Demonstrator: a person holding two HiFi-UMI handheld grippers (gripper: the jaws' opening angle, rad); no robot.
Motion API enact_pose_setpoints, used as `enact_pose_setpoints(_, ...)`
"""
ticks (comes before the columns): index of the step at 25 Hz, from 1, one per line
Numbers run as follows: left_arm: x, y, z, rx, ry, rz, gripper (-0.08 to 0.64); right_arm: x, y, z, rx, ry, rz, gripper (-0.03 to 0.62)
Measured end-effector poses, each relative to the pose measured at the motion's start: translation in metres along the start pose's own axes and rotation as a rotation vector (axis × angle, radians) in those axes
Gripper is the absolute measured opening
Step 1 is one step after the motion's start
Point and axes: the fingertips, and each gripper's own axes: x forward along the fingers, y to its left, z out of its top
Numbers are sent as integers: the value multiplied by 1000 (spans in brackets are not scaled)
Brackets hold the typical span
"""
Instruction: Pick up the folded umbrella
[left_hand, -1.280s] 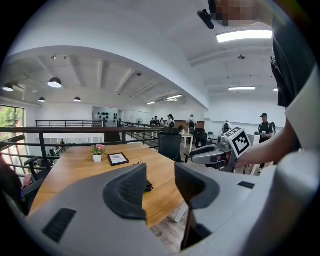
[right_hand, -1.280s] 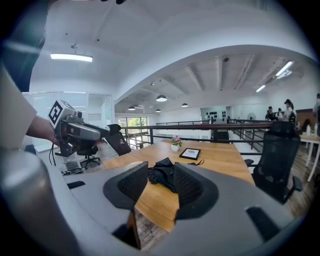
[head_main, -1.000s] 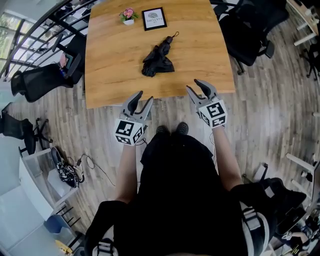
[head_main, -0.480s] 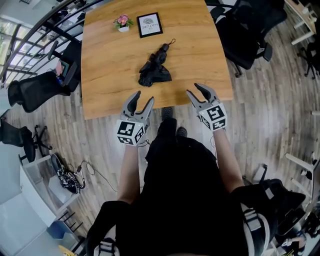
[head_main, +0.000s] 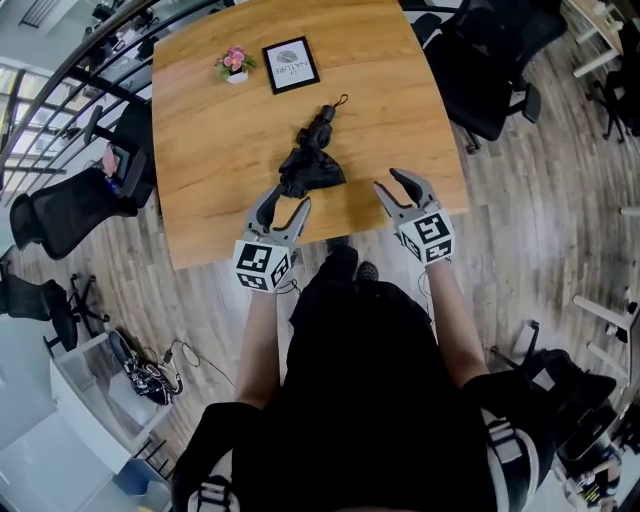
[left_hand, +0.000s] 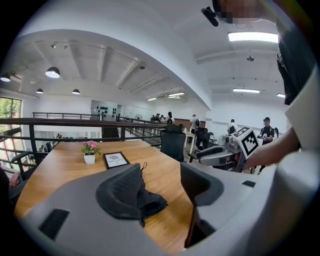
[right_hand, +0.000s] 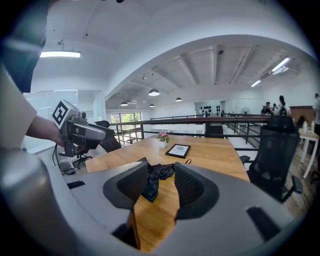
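Reaching appears to be the step in hand, with nothing gripped yet. The folded umbrella (head_main: 312, 155), black and loosely bunched, is lying near the middle of the wooden table (head_main: 210, 140), its strap end pointing toward a picture frame (head_main: 290, 65) and a small flower pot (head_main: 233, 63) at the far side. The left gripper (head_main: 287, 200) is hovering just beside the bunched end; its jaws have just been opening and are standing wide, the umbrella ahead of the gap, not between the pads. The right gripper (head_main: 392, 182) is hanging further right, jaws moderately apart and empty. The next move is likely calling for the left jaws to advance around the bundle, then close.
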Motion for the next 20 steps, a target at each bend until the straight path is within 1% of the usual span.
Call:
enact_pose_setpoints(9, 24, 41, -4, -27, 23, -48, 265, 41, 3, 10, 5, 32, -21, 183)
enact_pose_setpoints(13, 37, 49, -9, -37, 31, -96, 268, 52, -1, 13, 3, 37, -50, 184)
enact_pose_setpoints(20, 60, 64, -20, -53, 61, -155, 276, 59, -18, 17, 7, 61, -114, 187)
